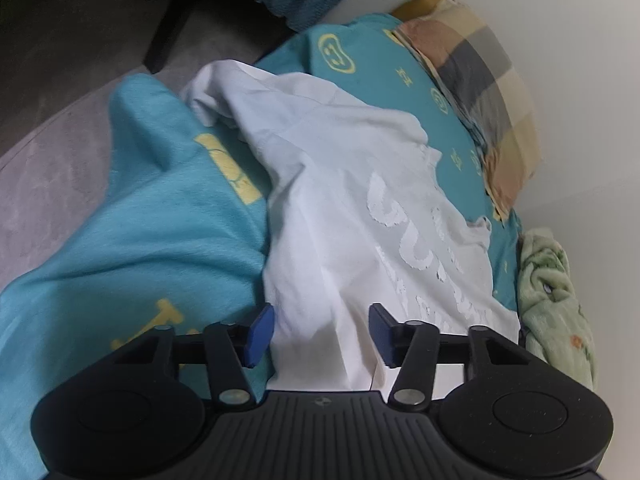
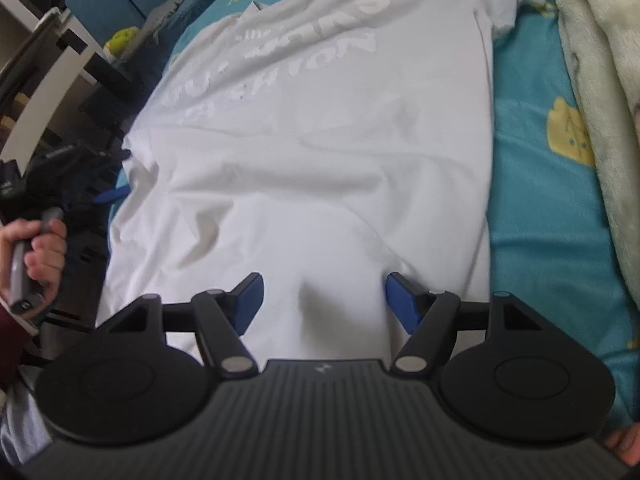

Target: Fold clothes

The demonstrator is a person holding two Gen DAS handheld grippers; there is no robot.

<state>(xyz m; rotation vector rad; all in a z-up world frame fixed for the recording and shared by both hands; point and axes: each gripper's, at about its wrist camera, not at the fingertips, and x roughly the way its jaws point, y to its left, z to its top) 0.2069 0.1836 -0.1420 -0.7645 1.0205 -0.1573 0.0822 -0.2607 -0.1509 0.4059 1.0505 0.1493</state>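
White t-shirt (image 2: 320, 140) spread on the bed (image 2: 532, 200), print up, no folds made yet afaict. Left hand-held gripper (image 1: 320, 332) and right hand-held gripper (image 2: 324, 304) both w/ jaws apart over the hem, nothing clamped. Whole fold left to do.

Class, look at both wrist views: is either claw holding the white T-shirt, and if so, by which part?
Neither. Both the left claw and the right claw stand open over the hem end of the white T-shirt, with cloth between the pads but not pinched.
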